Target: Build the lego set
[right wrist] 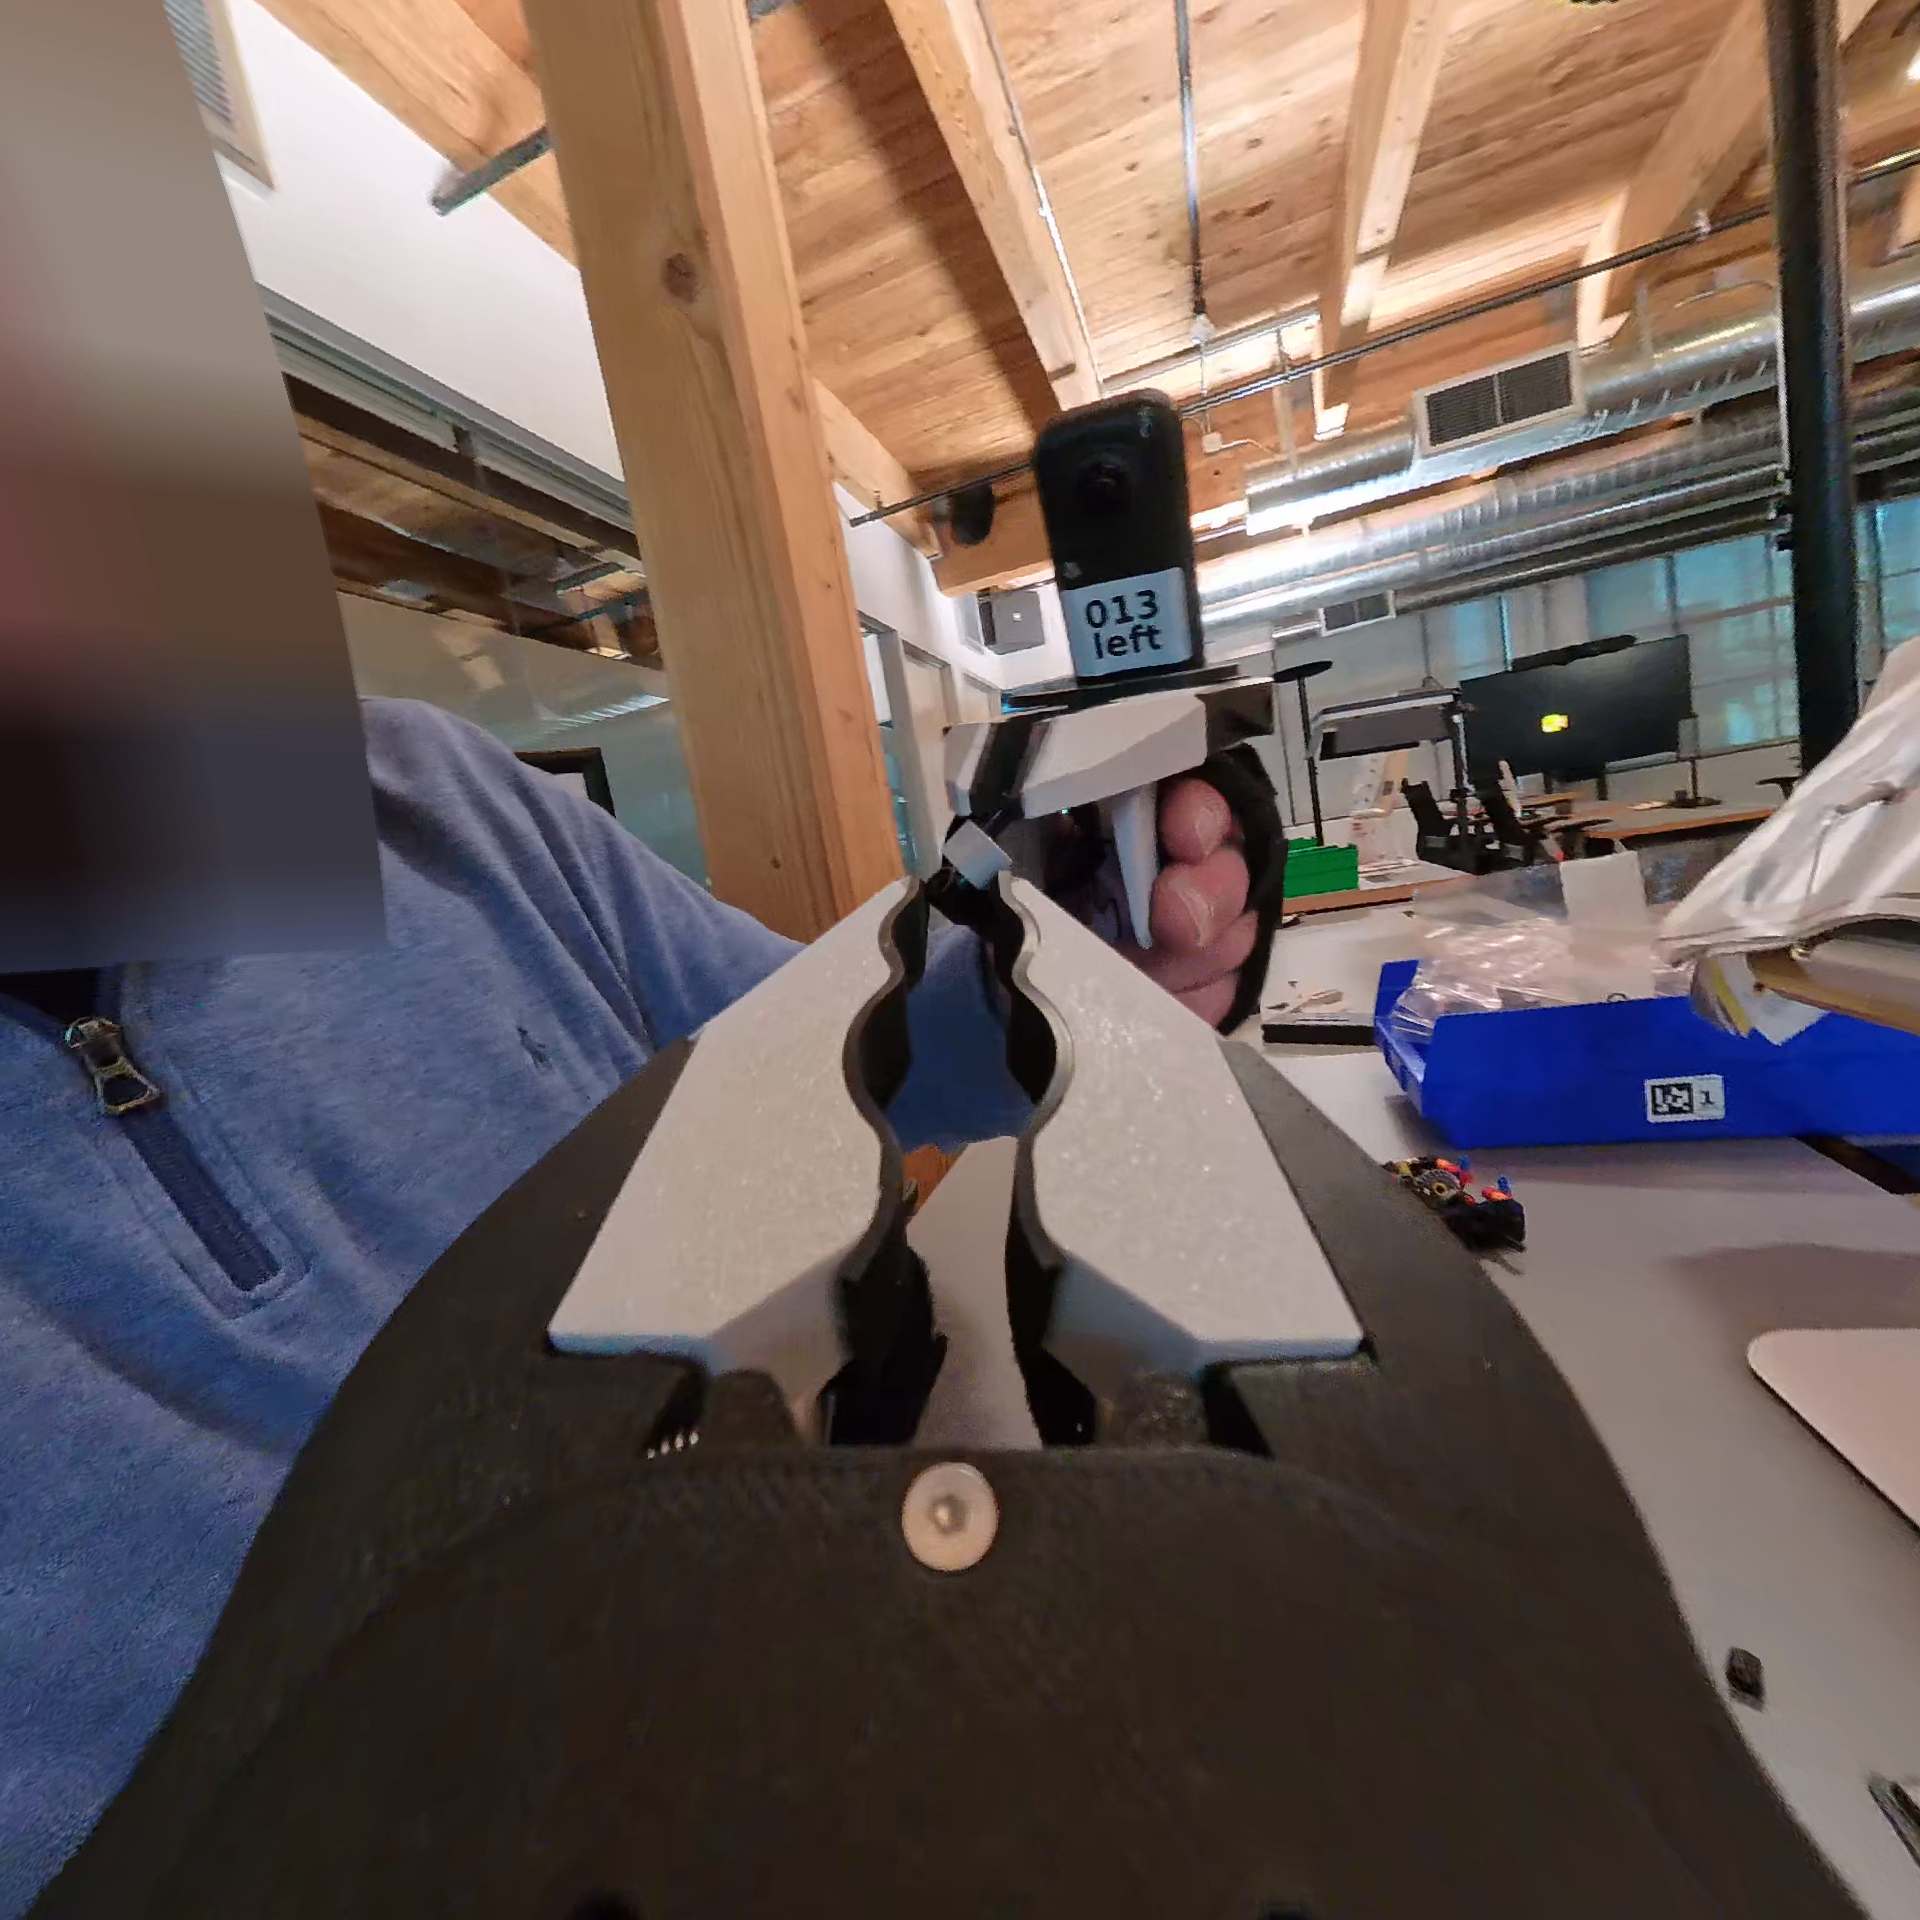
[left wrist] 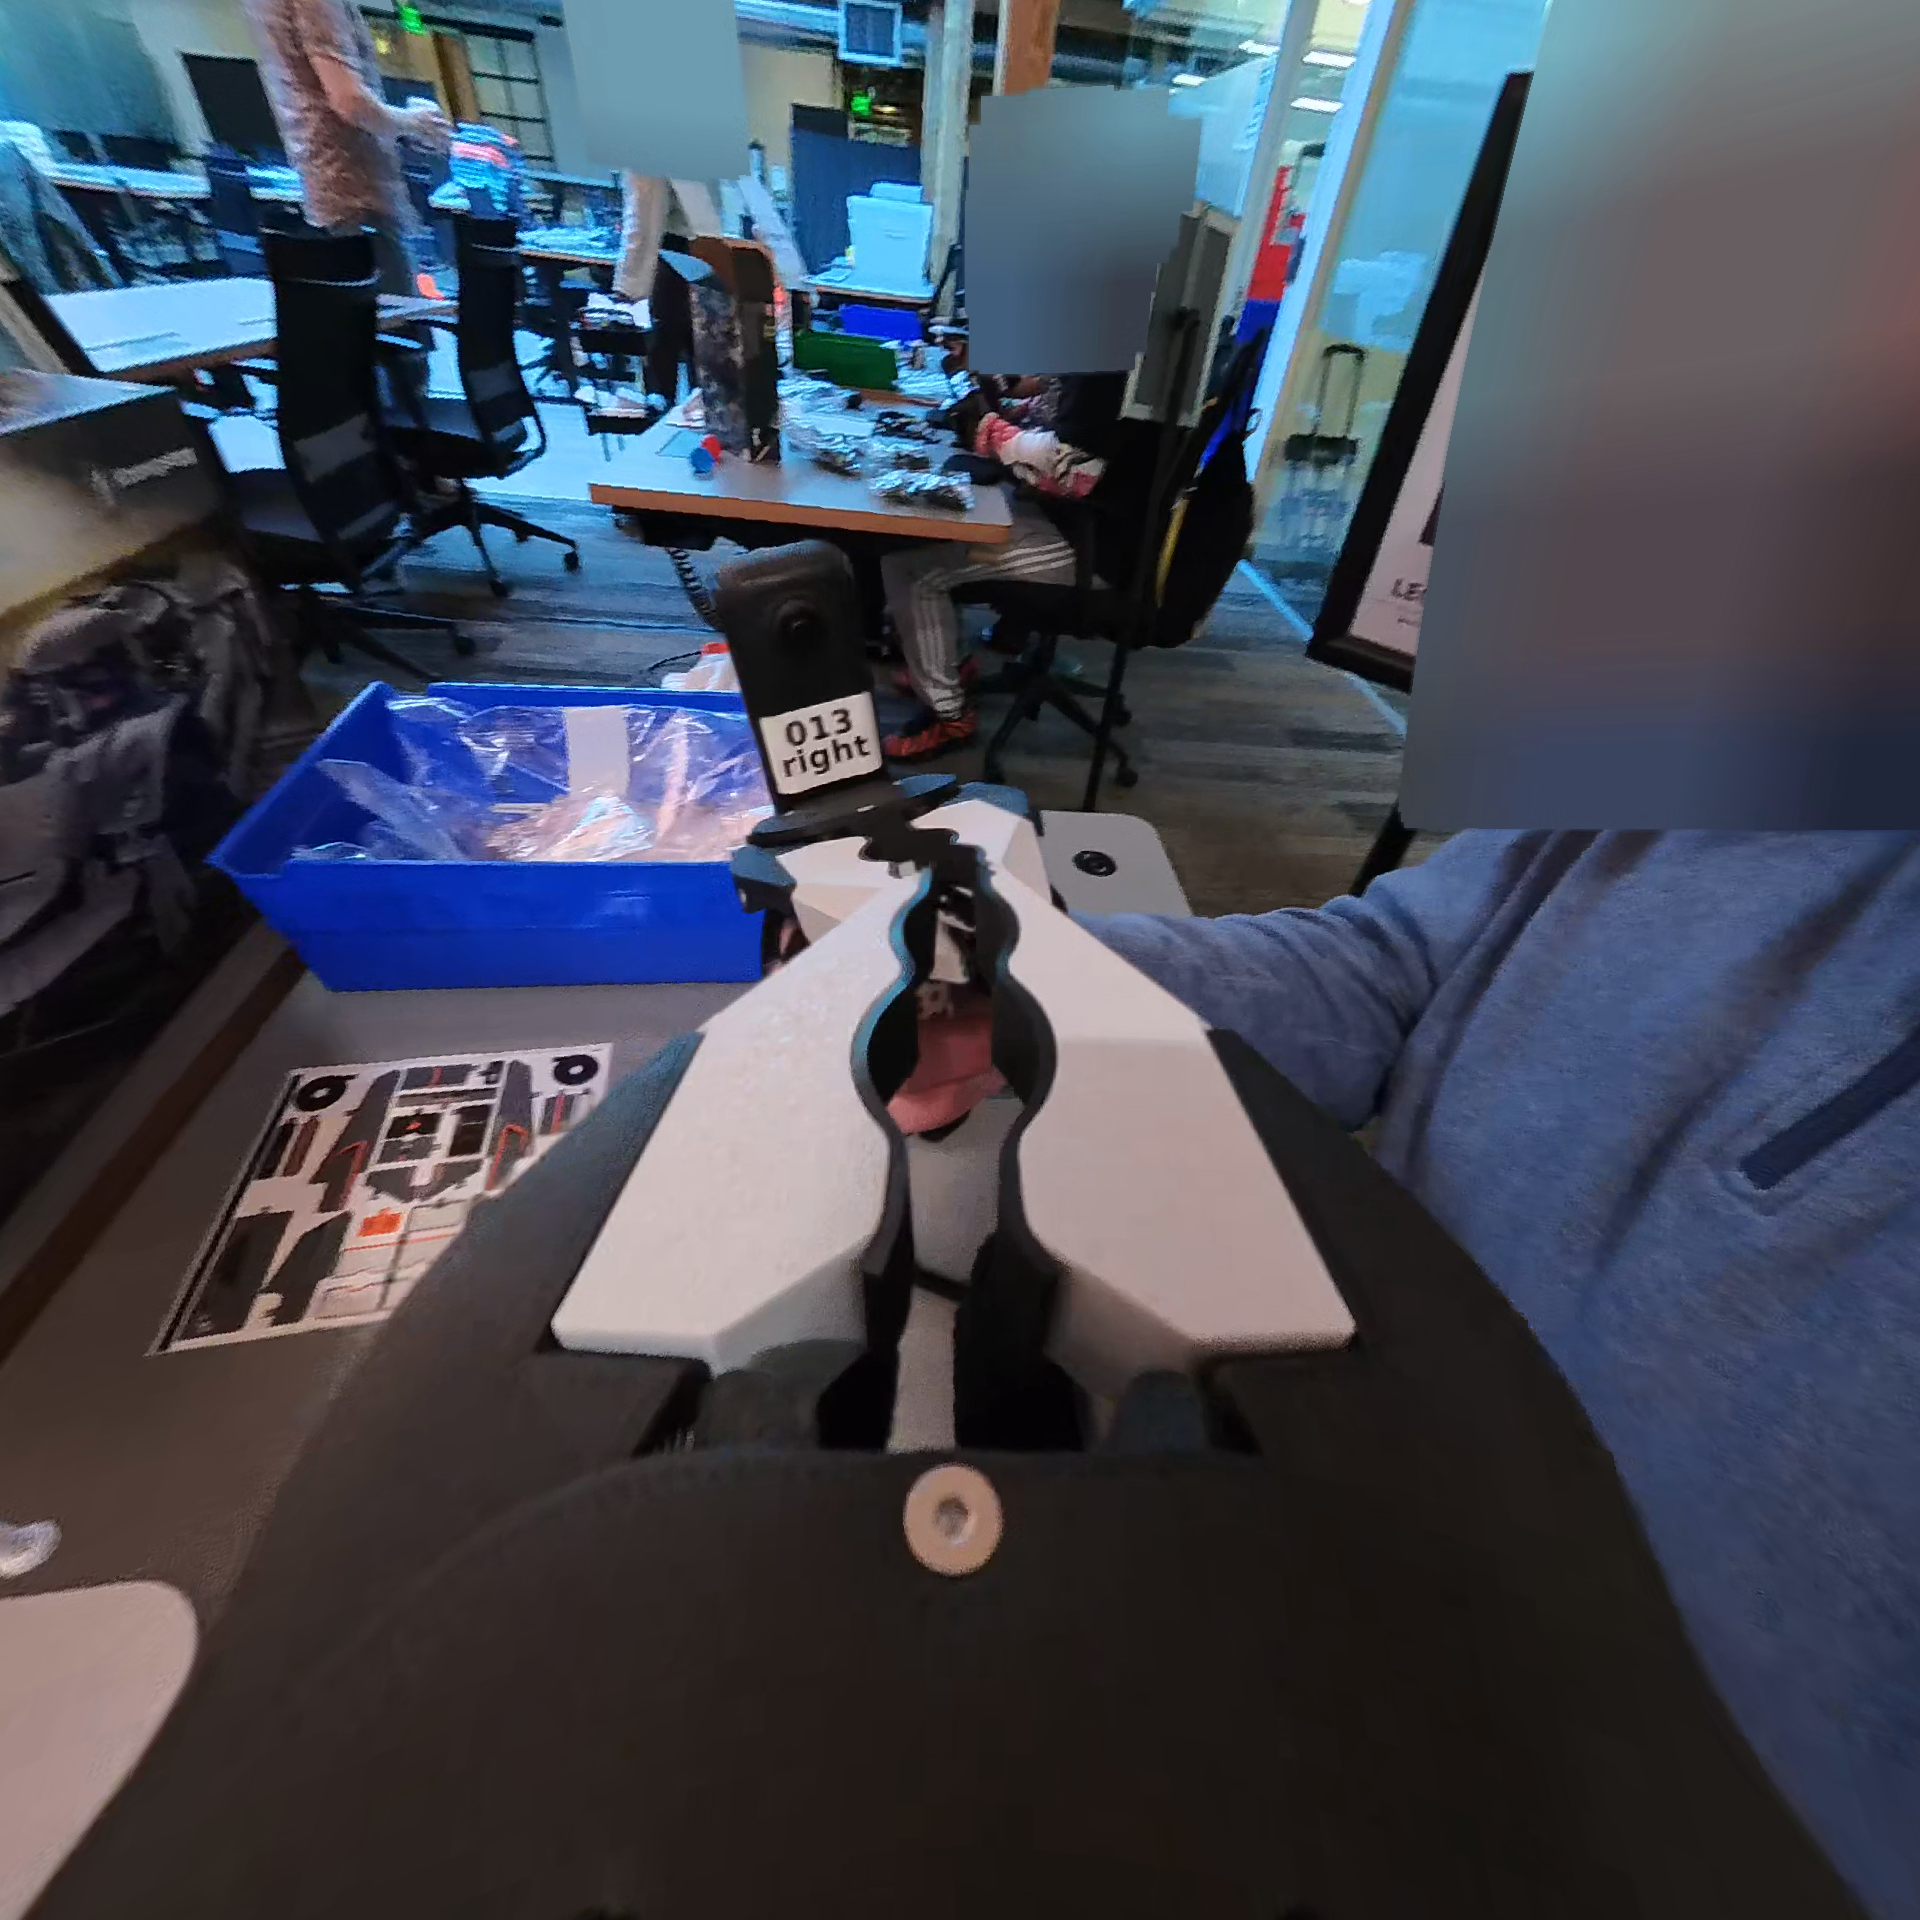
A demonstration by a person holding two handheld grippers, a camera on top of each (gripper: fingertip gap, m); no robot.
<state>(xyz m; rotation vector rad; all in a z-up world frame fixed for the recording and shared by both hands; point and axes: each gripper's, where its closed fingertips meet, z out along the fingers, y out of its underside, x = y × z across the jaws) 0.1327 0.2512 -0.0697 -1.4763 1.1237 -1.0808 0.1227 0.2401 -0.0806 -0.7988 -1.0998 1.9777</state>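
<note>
Left hand-held gripper (left wrist: 943, 914): white-and-black fingers nearly closed at the tips, meeting the right hand-held gripper (right wrist: 961, 904) tip to tip above the worktop (left wrist: 623, 997); whether a small piece is pinched between them cannot be told.

Lego parts: small dark cluster of bricks (right wrist: 1465, 1205) right of the right hand-held gripper; clear bags in the blue plastic bin (left wrist: 499, 914).

Sticker sheet (left wrist: 384, 1184): flat, left of the left hand-held gripper.

Progress: early; most parts appear bagged.

Pose: both held level, facing each other.

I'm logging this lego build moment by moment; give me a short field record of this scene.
left gripper: raised over the table, tips meeting the right gripper's
right gripper: raised, facing the left
held part: hidden between the tips, cannot tell
blue bin: on table, clear bags inside
sticker sheet: flat on table, apart from bin
loose lego pieces: small cluster on table, untouched
</note>
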